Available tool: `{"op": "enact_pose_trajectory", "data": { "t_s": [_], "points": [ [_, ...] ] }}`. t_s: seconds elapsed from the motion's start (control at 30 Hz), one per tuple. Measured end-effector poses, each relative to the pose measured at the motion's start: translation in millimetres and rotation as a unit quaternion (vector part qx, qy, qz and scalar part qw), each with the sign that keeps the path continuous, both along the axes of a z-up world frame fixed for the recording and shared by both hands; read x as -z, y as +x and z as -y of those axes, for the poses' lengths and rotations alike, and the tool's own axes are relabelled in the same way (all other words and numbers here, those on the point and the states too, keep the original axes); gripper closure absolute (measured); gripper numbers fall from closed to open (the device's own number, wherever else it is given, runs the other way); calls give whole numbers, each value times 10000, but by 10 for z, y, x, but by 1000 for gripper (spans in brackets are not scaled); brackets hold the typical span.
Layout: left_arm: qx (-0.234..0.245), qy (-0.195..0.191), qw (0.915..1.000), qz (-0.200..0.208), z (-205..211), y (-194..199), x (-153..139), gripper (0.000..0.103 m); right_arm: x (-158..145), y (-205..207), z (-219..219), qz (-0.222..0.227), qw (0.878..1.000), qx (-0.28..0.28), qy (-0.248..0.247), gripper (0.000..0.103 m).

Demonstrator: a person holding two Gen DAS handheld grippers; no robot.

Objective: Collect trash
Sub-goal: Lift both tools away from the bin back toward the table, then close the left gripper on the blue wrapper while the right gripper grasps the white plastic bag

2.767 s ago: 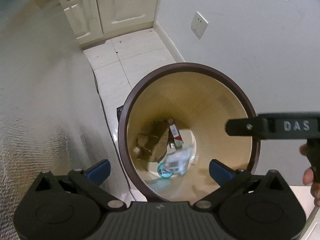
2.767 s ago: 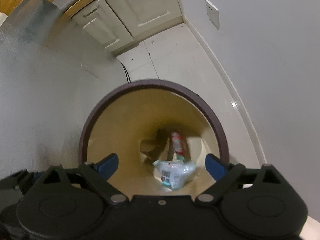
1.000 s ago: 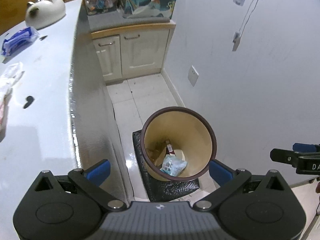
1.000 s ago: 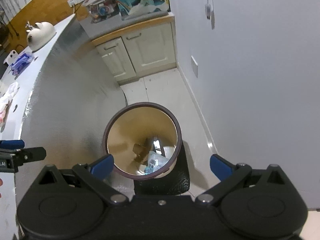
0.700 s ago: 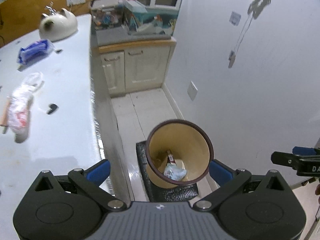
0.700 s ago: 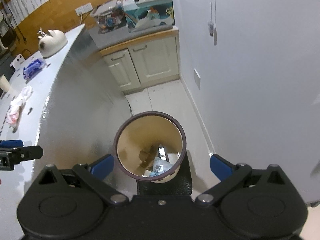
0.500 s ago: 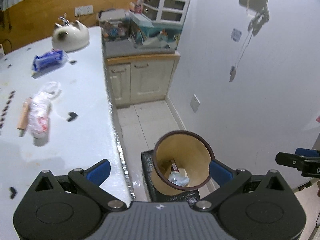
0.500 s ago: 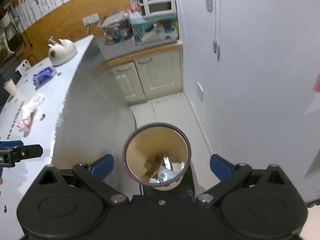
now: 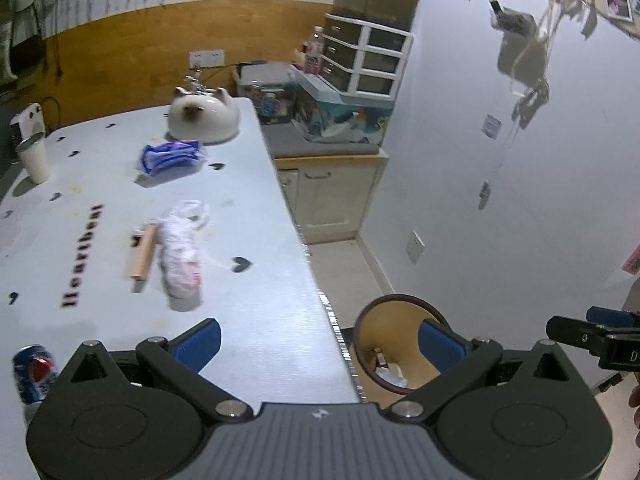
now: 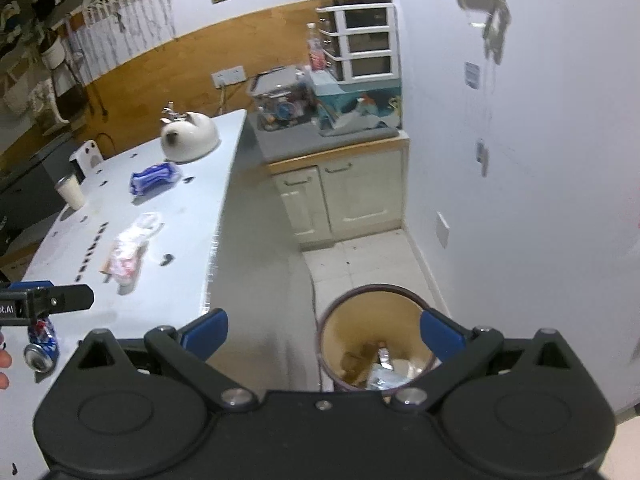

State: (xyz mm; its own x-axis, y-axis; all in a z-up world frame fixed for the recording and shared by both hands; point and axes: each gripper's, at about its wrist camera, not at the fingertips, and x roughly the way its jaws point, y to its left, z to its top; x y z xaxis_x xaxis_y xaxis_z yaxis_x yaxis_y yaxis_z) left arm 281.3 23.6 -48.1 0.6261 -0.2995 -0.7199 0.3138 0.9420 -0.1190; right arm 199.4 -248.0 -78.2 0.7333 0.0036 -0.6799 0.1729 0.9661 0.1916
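Observation:
A round bin with a dark rim (image 9: pixel 396 304) (image 10: pixel 376 290) stands on the floor beside the white table (image 9: pixel 260 280) (image 10: pixel 184 248); it holds cardboard and wrappers. On the table lie a crumpled plastic bag (image 9: pixel 180 248) (image 10: pixel 128 248), a wooden stick (image 9: pixel 142 256), a blue packet (image 9: pixel 170 158) (image 10: pixel 154 176) and a blue soda can (image 9: pixel 34 372) (image 10: pixel 40 344). My left gripper (image 9: pixel 318 340) is open and empty, high over the table edge. My right gripper (image 10: pixel 324 330) is open and empty, above the bin.
A white cat-shaped pot (image 9: pixel 202 114) (image 10: pixel 188 134) and a white cup (image 9: pixel 34 160) (image 10: pixel 72 192) stand at the table's far end. Cream cabinets (image 10: pixel 344 196) with clutter on top stand behind. A white wall (image 10: pixel 520 200) runs along the right.
Both grippers have risen from just over the bin mouth and pulled back, so the tabletop and its trash have come into view. Both stay open and empty.

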Motion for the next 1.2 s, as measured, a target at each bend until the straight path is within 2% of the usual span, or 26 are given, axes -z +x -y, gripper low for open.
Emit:
{"op": "enact_pose_trajectory", "data": {
  "t_s": [0.4, 0.7, 0.93, 1.07, 1.2],
  "points": [
    [-348, -64, 9994, 61, -796, 101, -61, 0, -88, 264, -788, 263, 9994, -150, 152, 0],
    [-454, -94, 9988, 184, -1325, 502, -77, 0, -71, 642, -1306, 369, 9987, -263, 237, 0],
    [-105, -28, 9984, 557, -1625, 1113, -158, 0, 16, 1120, -1665, 312, 9975, -378, 512, 0],
    [337, 177, 9957, 839, -1680, 1556, -144, 0, 100, 1444, -1893, 339, 9960, -509, 644, 3],
    [935, 499, 9887, 1060, -1649, 2043, -44, 0, 204, 1721, -2099, 319, 9943, -750, 690, 5]
  ]
}}
